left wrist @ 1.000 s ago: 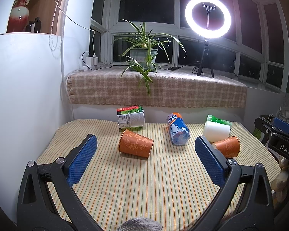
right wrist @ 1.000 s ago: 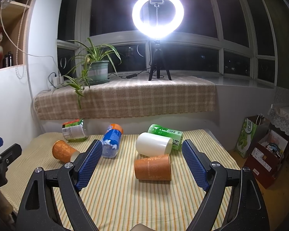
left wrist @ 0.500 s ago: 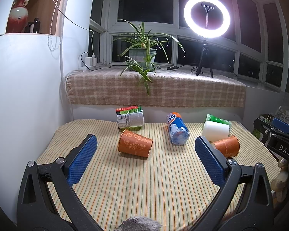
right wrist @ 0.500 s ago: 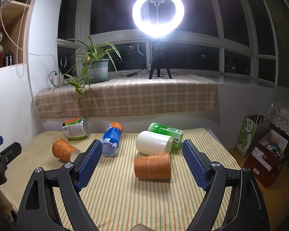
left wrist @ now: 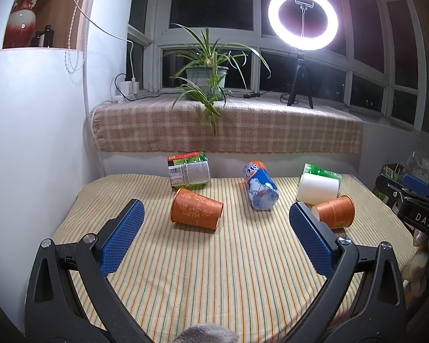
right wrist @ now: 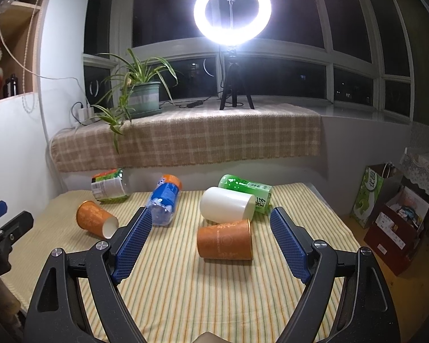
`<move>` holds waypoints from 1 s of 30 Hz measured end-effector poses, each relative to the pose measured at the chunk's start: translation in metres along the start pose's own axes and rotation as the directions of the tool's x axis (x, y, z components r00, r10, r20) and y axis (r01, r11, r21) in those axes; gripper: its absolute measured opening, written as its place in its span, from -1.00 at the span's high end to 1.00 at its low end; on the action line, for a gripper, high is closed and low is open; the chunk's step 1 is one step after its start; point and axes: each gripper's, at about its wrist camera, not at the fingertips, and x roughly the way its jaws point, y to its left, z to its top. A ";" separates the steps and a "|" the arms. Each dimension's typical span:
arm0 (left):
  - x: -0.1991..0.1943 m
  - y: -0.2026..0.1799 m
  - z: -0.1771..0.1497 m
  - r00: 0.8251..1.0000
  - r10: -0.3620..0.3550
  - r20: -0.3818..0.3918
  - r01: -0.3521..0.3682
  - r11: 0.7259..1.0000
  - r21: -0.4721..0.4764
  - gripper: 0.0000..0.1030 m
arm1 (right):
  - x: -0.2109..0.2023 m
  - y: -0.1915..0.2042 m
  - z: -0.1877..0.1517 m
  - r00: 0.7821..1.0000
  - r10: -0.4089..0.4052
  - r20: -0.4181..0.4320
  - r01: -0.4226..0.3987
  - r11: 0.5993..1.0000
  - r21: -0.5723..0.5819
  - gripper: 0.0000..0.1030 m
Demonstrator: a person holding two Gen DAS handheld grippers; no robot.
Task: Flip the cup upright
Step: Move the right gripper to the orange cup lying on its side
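Two orange paper cups lie on their sides on the striped cloth. One orange cup lies in front of the left gripper, a bit left of the middle, with its open end turned away toward the right. The other orange cup lies right in front of the right gripper, between its two blue pads, with its open end to the right. Both grippers hang above the cloth with their fingers wide apart, and they hold nothing and touch nothing. A white cup lies on its side just behind the second orange cup, and a green bottle lies just behind the white one. A blue bottle lies on its side between the two orange cups. A green can lies on its side just behind the first orange cup. Up on the window ledge stand a potted plant and a bright ring light.
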 end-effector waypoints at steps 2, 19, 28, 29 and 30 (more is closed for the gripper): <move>0.001 -0.002 -0.001 1.000 -0.010 -0.009 0.010 1.000 0.016 -1.00 | 0.001 -0.002 -0.002 1.000 -0.004 -0.005 0.004 1.000 0.002 -0.65; 0.017 0.012 -0.018 0.994 0.002 -0.111 -0.001 1.000 0.008 -1.00 | 0.020 -0.011 -0.011 0.997 0.030 -0.072 -0.028 0.999 0.017 -0.65; 0.015 0.046 -0.035 0.984 0.058 -0.166 -0.065 0.997 -0.039 -0.99 | 0.055 0.025 -0.004 0.961 0.223 -0.165 -0.235 0.970 -0.055 -0.65; 0.014 0.050 -0.036 0.983 0.067 -0.170 -0.075 0.996 -0.044 -0.99 | 0.059 0.029 -0.003 0.953 0.244 -0.178 -0.259 0.964 -0.064 -0.65; 0.012 0.055 -0.039 0.981 0.077 -0.175 -0.088 0.995 -0.053 -1.00 | 0.066 0.038 -0.002 0.940 0.277 -0.200 -0.298 0.951 -0.080 -0.65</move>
